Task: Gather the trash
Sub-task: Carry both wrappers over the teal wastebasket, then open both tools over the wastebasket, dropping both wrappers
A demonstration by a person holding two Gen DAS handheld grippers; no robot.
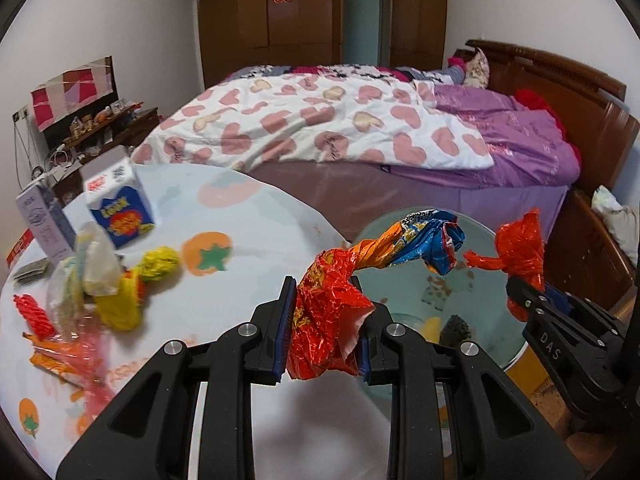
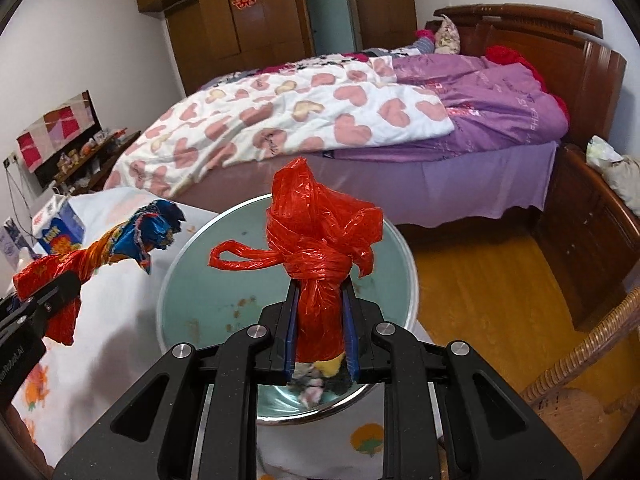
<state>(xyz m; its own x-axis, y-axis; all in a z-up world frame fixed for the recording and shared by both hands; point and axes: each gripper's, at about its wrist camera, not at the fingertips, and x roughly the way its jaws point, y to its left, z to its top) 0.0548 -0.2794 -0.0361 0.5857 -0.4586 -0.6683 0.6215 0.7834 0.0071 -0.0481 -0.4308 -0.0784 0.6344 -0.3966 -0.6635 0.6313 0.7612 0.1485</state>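
My left gripper [image 1: 326, 312] is shut on a crumpled red, orange and blue snack wrapper [image 1: 352, 276] whose twisted blue end reaches over a round metal basin [image 1: 496, 320]. In the right wrist view the same wrapper [image 2: 100, 256] hangs at the left, over the table's edge. My right gripper [image 2: 320, 300] is shut on a knotted red plastic bag [image 2: 316, 232], held above the basin [image 2: 408, 280]; the bag [image 1: 520, 256] and that gripper also show at the right of the left wrist view. A few scraps lie in the basin's bottom.
A round table with a fruit-print cloth [image 1: 224, 216] holds a blue and white carton [image 1: 120, 208], a pale box [image 1: 44, 220], yellow wrappers [image 1: 132, 292], clear plastic and red scraps [image 1: 36, 316]. A bed [image 1: 360, 132] stands behind. A wicker chair [image 2: 588, 368] is at the right on wooden floor.
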